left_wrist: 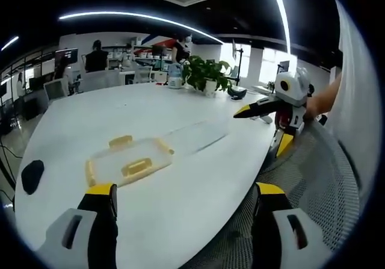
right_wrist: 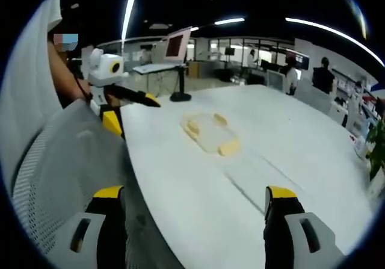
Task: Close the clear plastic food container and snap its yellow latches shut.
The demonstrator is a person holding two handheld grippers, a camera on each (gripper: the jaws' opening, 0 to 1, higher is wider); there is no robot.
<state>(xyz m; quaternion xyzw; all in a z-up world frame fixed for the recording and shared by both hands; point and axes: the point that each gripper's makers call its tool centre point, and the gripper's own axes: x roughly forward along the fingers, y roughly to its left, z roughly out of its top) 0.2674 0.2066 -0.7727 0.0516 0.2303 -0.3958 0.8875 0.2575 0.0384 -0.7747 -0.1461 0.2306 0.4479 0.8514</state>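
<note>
Nothing looks done yet: the box [left_wrist: 129,160] sits mid-left on the desk [left_wrist: 198,185], latches [left_wrist: 137,167] unsnapped, while the left tongs [left_wrist: 183,206] and right tongs [right_wrist: 195,212] wait apart, holding nothing.

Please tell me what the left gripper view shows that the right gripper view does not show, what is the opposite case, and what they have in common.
Left gripper view: a black object near the table edge, a water jug beside the potted plant, and the right gripper entering from the right.

Right gripper view: a monitor on a stand beyond the table's far end, and the left gripper entering from the left.

Both: the white table, the clear container with yellow latches, a mesh chair, and wide-open jaws holding nothing.
</note>
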